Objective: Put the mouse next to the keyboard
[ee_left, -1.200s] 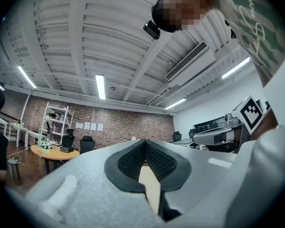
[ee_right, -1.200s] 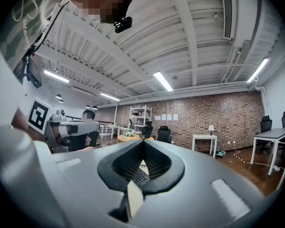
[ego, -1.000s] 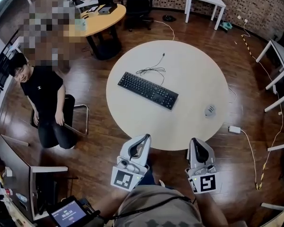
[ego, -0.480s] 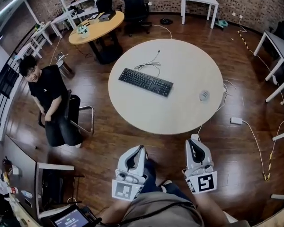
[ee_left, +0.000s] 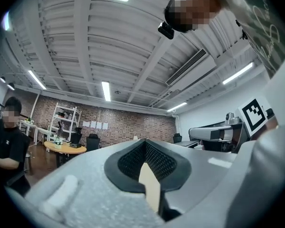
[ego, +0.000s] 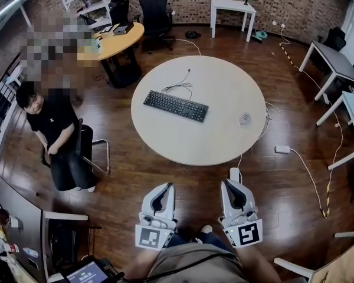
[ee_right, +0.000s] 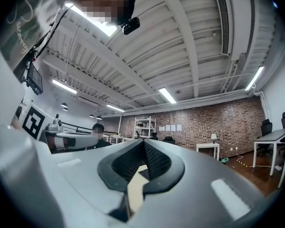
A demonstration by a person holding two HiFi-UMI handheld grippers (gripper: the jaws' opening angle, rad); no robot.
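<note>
Left gripper [ego: 164, 188] and right gripper [ego: 230, 183] are pale grey, with black fingers [ee_left: 154, 159] and black-and-white marker cubes [ego: 154, 236]. The shirt [ego: 196, 271] is grey-green, with 1 black cable [ego: 189, 260] across.

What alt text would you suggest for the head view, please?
A round white table holds a black keyboard left of centre and a small grey mouse apart from it near the right edge. In the foreground, short of the table, the left claw and the right claw are both shut and empty; a person in black sits at the left.
</note>
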